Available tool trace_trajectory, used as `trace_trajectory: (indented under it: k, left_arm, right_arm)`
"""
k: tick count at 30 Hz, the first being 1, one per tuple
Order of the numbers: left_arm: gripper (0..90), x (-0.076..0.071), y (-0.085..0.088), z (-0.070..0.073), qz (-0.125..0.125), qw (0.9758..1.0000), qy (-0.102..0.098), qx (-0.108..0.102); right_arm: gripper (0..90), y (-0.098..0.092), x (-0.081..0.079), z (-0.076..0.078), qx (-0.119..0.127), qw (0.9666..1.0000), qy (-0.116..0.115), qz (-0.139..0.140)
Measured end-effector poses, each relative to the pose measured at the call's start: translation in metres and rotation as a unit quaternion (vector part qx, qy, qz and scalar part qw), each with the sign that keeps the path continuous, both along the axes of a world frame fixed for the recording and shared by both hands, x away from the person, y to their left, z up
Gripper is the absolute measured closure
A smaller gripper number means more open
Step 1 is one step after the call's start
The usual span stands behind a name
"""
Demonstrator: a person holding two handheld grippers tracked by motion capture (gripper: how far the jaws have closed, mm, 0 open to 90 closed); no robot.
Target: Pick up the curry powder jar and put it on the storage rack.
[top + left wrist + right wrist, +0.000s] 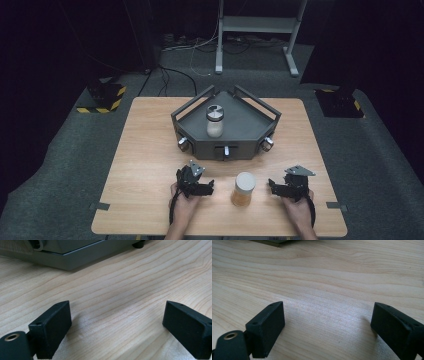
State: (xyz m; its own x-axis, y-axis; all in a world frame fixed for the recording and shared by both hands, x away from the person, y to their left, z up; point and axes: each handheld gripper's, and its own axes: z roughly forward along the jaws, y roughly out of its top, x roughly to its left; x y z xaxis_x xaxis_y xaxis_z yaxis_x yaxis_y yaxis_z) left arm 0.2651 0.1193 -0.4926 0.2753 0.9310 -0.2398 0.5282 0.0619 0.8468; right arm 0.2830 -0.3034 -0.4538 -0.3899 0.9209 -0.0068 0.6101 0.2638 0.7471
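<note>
1. High view. A jar with a pale lid and amber contents point(243, 189) stands low in the frame, just right of centre, on the wooden table point(150, 150), between the left gripper point(212, 187) and the right gripper point(270, 186). Both rest on the table beside it, near but apart from it, jaws turned inward. A second jar point(215, 121), with pale contents, stands upright in the grey tray point(250, 130) at frame centre. Judged step: the start, before any grasp; the next move probably calls for one gripper to close in level on the near jar's wall.
2. Left gripper view. The left gripper point(117, 322) stands wide open and holds nothing; bare wood lies between the jaws. The tray's base point(72, 257) crosses the upper left, a closeness the high view understates.
3. Right gripper view. The right gripper point(328, 323) is likewise wide open and empty over bare wood grain. The high view alone places the jar between the grippers.
</note>
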Motion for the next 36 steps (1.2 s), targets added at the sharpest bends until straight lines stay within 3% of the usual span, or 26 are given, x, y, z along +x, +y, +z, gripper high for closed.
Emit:
trace_trajectory:
  k: [12,21,36]
  left_arm:
    - [8.6,0.000,0.000,0.000,0.000,1.0000,0.000,0.000]
    - [8.5,0.000,0.000,0.000,0.000,1.0000,0.000,0.000]
    - [8.4,0.000,0.000,0.000,-0.001,1.0000,0.000,0.000]
  right_arm:
    - [8.8,-0.003,0.002,0.000,0.005,1.0000,0.003,0.006]
    - [6.2,-0.010,0.002,0.000,0.018,0.9995,0.007,0.027]
    - [5.9,-0.017,-0.014,0.006,0.025,0.9976,-0.003,0.065]
